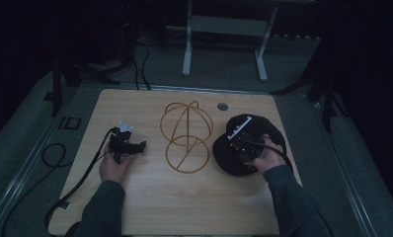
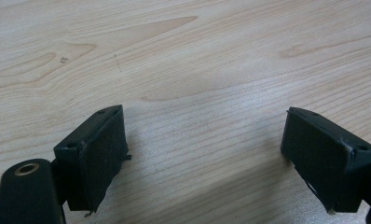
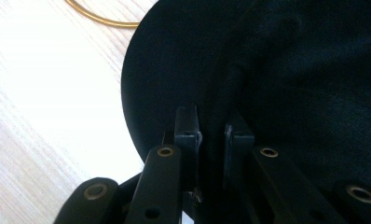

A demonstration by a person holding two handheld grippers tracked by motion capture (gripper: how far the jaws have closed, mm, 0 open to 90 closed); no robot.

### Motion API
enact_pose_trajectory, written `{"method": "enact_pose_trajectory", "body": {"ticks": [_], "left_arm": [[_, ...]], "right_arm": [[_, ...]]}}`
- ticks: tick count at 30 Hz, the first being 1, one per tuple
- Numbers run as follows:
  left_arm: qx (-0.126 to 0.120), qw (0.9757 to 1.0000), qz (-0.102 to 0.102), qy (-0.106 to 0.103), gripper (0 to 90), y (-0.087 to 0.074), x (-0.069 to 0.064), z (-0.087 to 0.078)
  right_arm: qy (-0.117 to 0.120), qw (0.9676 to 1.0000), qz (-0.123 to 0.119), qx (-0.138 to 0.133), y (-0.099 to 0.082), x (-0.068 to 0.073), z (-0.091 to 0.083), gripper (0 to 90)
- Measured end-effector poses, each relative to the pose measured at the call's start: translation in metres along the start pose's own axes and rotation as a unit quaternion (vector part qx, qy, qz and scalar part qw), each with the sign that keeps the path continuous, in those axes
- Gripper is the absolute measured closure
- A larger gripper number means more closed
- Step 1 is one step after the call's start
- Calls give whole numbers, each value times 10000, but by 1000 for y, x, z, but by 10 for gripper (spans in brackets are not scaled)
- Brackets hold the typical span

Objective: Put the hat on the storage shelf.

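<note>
A dim room with a wooden table [image 1: 150, 207] seen from above. A black cap [image 1: 229, 160] lies on the table's right side, just beside a gold wire stand [image 1: 185, 137] made of looped rings at the centre. The right gripper [image 3: 210, 135] rests on the cap, its fingers [image 3: 187, 128] drawn narrow and pinching a fold of the black fabric near the brim edge. The left gripper [image 2: 204, 149] sits low over bare wood on the table's left side, well apart from the cap, its fingers [image 2: 102, 154] spread wide with nothing between them
</note>
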State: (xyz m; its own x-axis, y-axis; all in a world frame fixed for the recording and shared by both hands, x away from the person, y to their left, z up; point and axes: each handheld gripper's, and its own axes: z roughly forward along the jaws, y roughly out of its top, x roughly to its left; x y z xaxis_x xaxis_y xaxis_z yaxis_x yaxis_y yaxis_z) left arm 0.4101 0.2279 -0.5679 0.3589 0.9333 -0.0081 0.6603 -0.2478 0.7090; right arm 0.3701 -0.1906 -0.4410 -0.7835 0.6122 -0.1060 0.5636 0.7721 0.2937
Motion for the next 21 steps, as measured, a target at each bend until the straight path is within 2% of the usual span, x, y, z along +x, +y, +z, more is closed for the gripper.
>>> {"method": "enact_pose_trajectory", "body": {"ticks": [7,15,21], "left_arm": [[-1,10000,-1,0,137,0,0,0],[0,10000,-1,0,137,0,0,0],[1,10000,1,0,137,0,0,0]], "right_arm": [[23,9997,-236,24,0,0,-7,802],[0,9991,-417,-17,-1,1,-17,802],[76,9985,-537,-21,-1,0,-21,802]]}}
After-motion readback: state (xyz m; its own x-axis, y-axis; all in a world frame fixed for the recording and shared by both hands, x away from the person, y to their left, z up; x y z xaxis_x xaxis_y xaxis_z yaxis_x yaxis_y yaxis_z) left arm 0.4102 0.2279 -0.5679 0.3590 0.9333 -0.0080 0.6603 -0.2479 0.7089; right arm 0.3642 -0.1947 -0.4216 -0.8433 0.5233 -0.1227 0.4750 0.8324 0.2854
